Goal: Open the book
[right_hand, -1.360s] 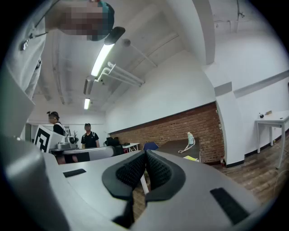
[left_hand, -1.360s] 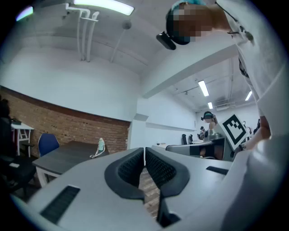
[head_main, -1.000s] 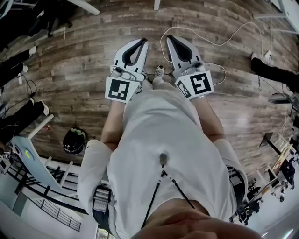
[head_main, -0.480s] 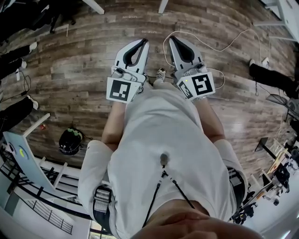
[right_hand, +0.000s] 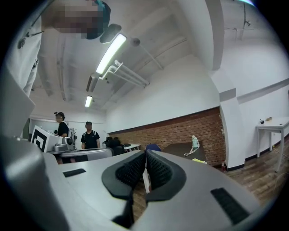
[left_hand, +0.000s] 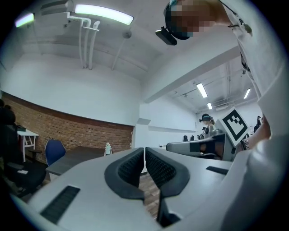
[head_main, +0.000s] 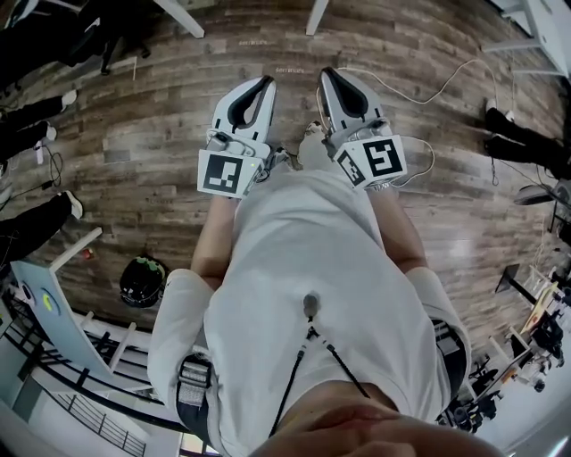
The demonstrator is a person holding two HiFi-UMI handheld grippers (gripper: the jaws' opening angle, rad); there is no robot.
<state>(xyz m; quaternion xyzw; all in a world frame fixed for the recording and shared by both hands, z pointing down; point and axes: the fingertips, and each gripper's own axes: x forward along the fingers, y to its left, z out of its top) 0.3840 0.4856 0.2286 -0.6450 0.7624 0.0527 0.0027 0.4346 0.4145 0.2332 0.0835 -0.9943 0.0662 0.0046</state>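
No book shows in any view. In the head view I hold both grippers level in front of my body, over the wooden floor. My left gripper (head_main: pixel 265 82) is shut, its ribbed pads meeting with nothing between them (left_hand: pixel 144 150). My right gripper (head_main: pixel 328 73) is likewise shut and empty (right_hand: pixel 145 153). Both gripper views look out across a room towards a brick wall. A dark table (left_hand: pixel 76 158) stands ahead with a small pale figure (left_hand: pixel 108 148) on it; that dark table (right_hand: pixel 180 149) also shows in the right gripper view.
A white cable (head_main: pixel 419 89) loops over the floor (head_main: pixel 161 125) at the right. White table legs (head_main: pixel 183 18) stand ahead. A black round object (head_main: pixel 143 281) lies at my left. Other people's legs (head_main: pixel 36 112) are at the left edge. A blue chair (left_hand: pixel 54 151) and a white side table (right_hand: pixel 271 124) stand by the walls.
The floor has slid under me: the table legs at the top edge have come closer and the cable has shifted. Both grippers stay shut in front of my body.
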